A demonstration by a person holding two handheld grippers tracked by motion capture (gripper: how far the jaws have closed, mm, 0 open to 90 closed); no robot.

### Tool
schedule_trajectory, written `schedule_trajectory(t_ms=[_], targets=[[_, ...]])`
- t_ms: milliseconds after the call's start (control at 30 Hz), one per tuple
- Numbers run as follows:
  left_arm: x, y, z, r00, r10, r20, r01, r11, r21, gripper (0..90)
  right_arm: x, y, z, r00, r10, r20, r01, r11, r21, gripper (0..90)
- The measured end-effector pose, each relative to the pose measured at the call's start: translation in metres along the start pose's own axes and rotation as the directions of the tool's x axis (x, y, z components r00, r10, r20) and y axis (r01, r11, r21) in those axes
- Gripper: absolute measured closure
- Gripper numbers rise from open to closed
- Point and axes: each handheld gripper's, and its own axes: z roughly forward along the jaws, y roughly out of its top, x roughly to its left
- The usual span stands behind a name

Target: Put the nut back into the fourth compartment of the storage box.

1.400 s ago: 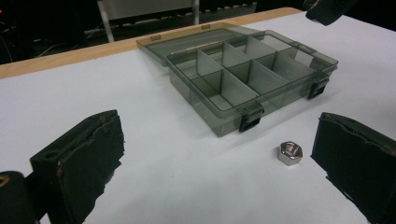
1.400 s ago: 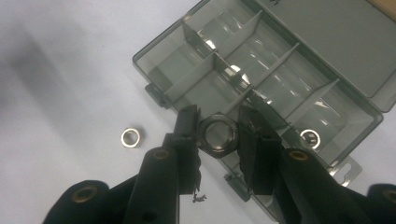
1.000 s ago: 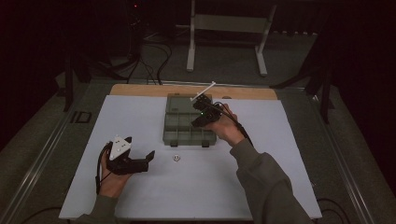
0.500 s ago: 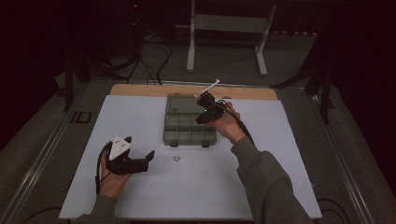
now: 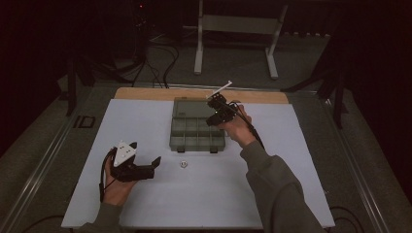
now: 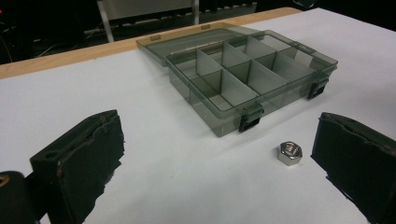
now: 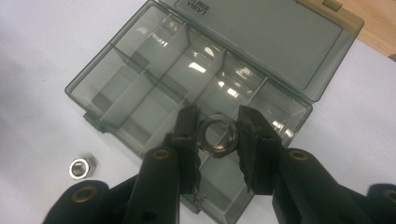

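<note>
While the right gripper [image 7: 216, 135] pinches one big nut [image 7: 216, 135] above the box [image 7: 140, 74], the left gripper [image 6: 210, 154] gapes wide near one small nut [image 6: 289, 153] on bare mat [image 5: 155, 116].

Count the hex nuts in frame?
2. One nut is clamped in the right gripper above the open organizer box. The other nut lies on the white table near the box's front.
</note>
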Motion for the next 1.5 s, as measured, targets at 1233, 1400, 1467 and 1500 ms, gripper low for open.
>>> schedule_trajectory(t_ms=[1233, 1400, 1467, 1500], targets=[[0.000, 0.000, 0.000, 1.0000, -0.001, 0.000, 0.001, 1.0000, -0.001, 2.4, -0.021, 0.000, 0.016, 0.9938, 0.107, 0.032, -0.107, 0.994, 0.002, 70.2], [0.000, 0.000, 0.000, 1.0000, 0.000, 0.000, 0.000, 1.0000, 0.000, 2.4, -0.020, 0.001, 0.018, 0.9940, 0.105, 0.031, -0.105, 0.994, 0.006, 70.2], [0.000, 0.000, 0.000, 1.0000, -0.001, 0.000, 0.001, 1.0000, 0.000, 2.4, -0.021, 0.001, 0.019, 0.9933, 0.110, 0.033, -0.111, 0.994, 0.009, 70.2], [0.000, 0.000, 0.000, 1.0000, -0.001, 0.000, 0.001, 1.0000, 0.000, 2.4, -0.021, 0.001, 0.020, 0.9930, 0.113, 0.034, -0.114, 0.993, 0.011, 70.2]])
